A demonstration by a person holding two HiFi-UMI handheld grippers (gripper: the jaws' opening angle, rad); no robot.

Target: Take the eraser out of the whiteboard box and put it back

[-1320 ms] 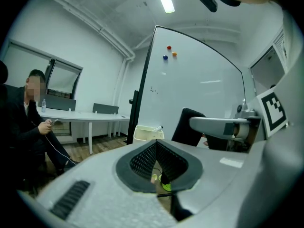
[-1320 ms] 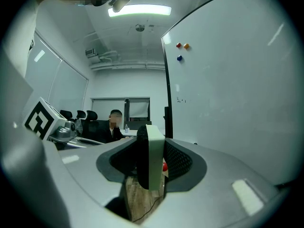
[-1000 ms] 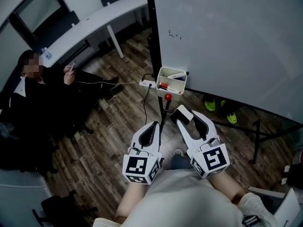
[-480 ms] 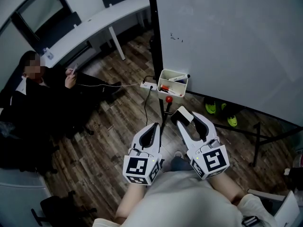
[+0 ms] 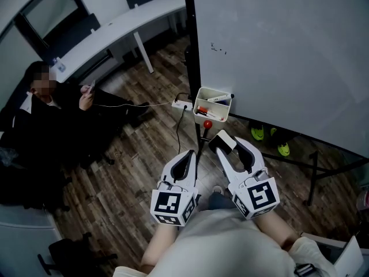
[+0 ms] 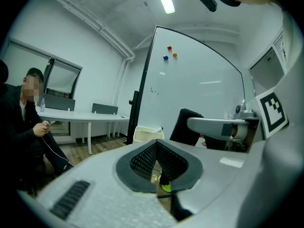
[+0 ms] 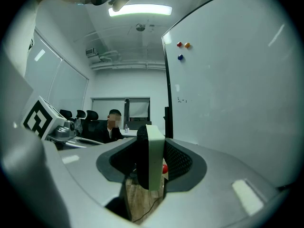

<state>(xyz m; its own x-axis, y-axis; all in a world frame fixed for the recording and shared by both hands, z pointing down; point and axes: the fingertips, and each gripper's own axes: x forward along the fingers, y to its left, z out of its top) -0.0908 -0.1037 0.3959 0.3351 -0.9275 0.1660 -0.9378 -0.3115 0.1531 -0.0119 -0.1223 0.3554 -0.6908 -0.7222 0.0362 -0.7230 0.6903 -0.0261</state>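
The box (image 5: 200, 100) hangs at the whiteboard (image 5: 277, 51)'s lower left corner, just ahead of the right gripper (image 5: 229, 143), which is the nearer one. That gripper clamps the eraser (image 7: 153, 156) on edge, outside the box. The left gripper (image 5: 185, 156) is closed and empty.

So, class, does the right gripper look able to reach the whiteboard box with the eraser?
Probably yes: the right gripper, shut on the eraser, faces the open-topped whiteboard box just ahead, with nothing between them; markers lie inside.
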